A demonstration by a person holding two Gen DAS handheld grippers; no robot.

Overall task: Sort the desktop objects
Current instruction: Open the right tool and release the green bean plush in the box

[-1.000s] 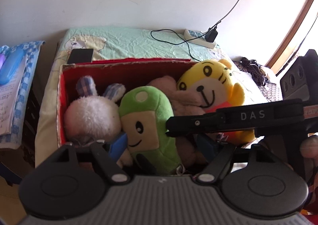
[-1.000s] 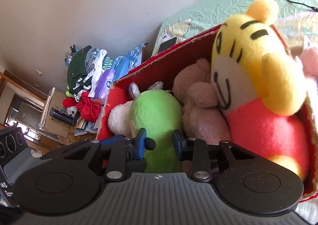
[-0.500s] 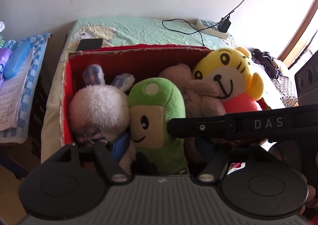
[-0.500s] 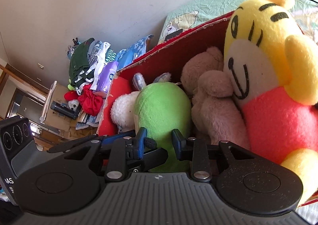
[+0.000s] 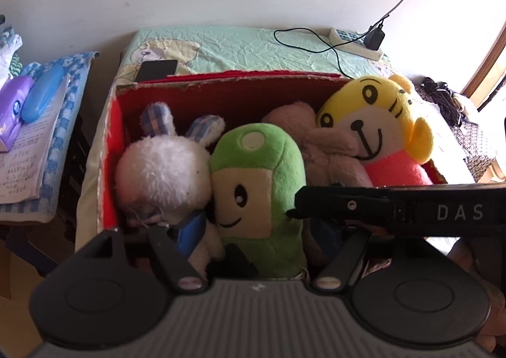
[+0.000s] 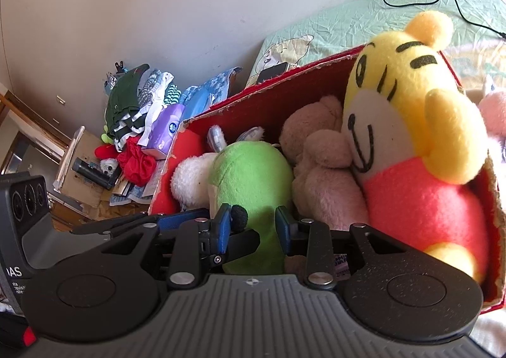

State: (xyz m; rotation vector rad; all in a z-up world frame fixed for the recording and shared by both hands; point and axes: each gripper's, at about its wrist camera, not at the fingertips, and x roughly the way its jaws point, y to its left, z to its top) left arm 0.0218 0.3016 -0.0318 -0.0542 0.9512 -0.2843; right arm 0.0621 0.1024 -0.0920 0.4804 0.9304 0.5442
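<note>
plush toys fill the red box (image 5: 110, 149) on the bed (image 5: 253, 47); white rabbit (image 5: 161, 168), green plush (image 5: 259, 174), pink bear (image 5: 329, 152) and yellow tiger (image 5: 376, 130) sit side by side; left gripper (image 5: 256, 231) jaws apart around the green plush; right gripper (image 6: 253, 226) jaws apart at its base.

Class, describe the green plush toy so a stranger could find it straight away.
Find the red box packed with plush toys. The green toy stands second from the left, between the white bunny and a pink bear. Only it is green, with a tan, smiling face.
</note>
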